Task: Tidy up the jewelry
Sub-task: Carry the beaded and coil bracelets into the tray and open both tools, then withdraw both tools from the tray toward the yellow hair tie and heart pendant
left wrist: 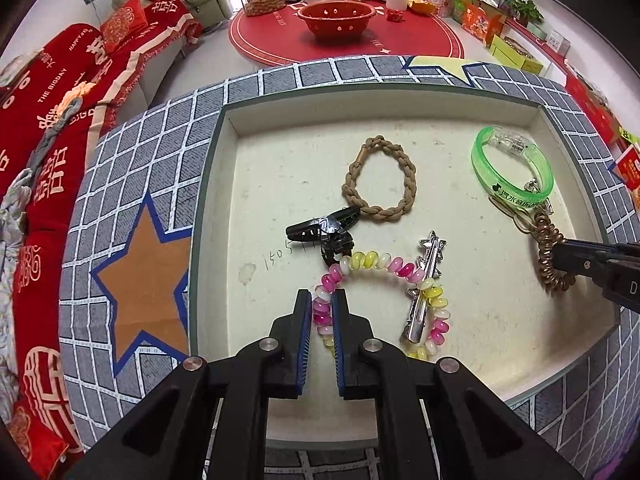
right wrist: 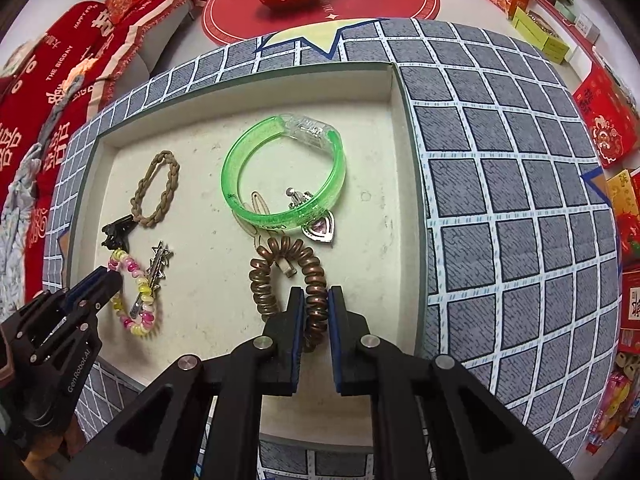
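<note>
While gripped, the star hairpin (left wrist: 425,292) points away.

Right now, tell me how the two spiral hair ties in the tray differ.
The pastel spiral tie is pink, yellow and white; the bronze spiral tie is one metallic brown. A silver star clip lies across the pastel one; a small clip sits under the bronze one. Left gripper pinches the pastel, right gripper the bronze. Both are coiled loops.

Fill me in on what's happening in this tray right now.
A person is sorting jewelry in a shallow tray with two handheld grippers. The left gripper is closed around the pink-and-yellow coil hair tie, and the right gripper around the bronze coil hair tie. The green bangle, braided tan hair tie, black claw clip and silver star clip lie untouched.
</note>
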`<action>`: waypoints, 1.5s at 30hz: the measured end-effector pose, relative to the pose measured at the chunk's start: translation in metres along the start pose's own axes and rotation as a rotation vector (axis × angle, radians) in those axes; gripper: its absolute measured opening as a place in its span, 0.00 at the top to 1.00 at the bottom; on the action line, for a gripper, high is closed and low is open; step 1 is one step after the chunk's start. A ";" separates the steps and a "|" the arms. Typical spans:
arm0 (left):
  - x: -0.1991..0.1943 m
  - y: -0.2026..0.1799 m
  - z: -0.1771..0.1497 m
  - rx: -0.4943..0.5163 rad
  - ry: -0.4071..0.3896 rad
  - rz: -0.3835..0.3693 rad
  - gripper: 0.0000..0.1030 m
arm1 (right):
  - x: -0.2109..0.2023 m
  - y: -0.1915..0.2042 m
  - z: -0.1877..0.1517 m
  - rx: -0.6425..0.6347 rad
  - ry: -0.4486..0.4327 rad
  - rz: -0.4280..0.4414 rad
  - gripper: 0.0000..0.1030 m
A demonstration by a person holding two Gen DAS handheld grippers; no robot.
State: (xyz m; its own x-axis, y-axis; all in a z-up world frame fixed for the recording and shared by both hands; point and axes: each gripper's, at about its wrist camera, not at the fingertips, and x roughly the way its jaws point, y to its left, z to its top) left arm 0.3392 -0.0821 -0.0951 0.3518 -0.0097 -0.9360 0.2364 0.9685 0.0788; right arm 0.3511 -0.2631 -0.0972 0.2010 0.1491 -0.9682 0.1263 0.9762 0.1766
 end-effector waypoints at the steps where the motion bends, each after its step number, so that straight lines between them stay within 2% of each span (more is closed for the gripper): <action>1: -0.002 0.000 -0.001 -0.001 -0.006 0.007 0.77 | 0.000 0.000 0.000 0.003 0.002 0.007 0.79; 3: -0.005 0.001 -0.001 -0.001 -0.017 0.018 0.77 | 0.000 0.000 -0.001 0.011 0.002 0.012 0.55; 4: -0.006 0.001 -0.001 0.000 -0.019 0.021 0.77 | -0.001 0.000 -0.002 0.015 -0.003 0.018 0.53; 9: -0.010 0.003 -0.001 -0.003 -0.026 0.027 0.77 | -0.011 -0.004 -0.008 0.033 -0.015 0.054 0.52; 12: -0.011 0.004 -0.002 -0.007 -0.023 0.021 0.77 | -0.016 -0.004 -0.009 0.042 -0.027 0.064 0.46; 20: -0.024 0.004 -0.006 -0.018 -0.053 -0.003 0.77 | -0.036 -0.010 -0.017 0.082 -0.068 0.105 0.45; 25: -0.033 0.004 -0.010 -0.007 -0.073 0.006 0.77 | -0.046 -0.012 -0.024 0.097 -0.089 0.119 0.45; 35: -0.051 0.007 -0.023 -0.011 -0.091 -0.010 0.76 | -0.062 -0.007 -0.047 0.111 -0.098 0.152 0.44; 37: -0.053 0.009 -0.030 -0.019 -0.084 -0.012 0.13 | -0.064 -0.006 -0.053 0.114 -0.101 0.158 0.44; 38: -0.053 0.011 -0.032 -0.029 -0.083 -0.007 0.00 | -0.066 -0.005 -0.056 0.115 -0.102 0.162 0.44; 39: -0.058 0.013 -0.037 -0.048 -0.110 -0.005 0.00 | -0.068 -0.004 -0.058 0.116 -0.102 0.165 0.44; 45: -0.069 0.015 -0.057 -0.059 -0.094 -0.006 0.00 | -0.076 -0.002 -0.083 0.114 -0.098 0.176 0.43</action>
State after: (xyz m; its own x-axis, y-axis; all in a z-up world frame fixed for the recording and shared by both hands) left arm 0.2668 -0.0523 -0.0492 0.4347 -0.0361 -0.8998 0.1856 0.9813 0.0504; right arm 0.2545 -0.2631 -0.0384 0.3225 0.2940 -0.8998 0.1888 0.9115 0.3655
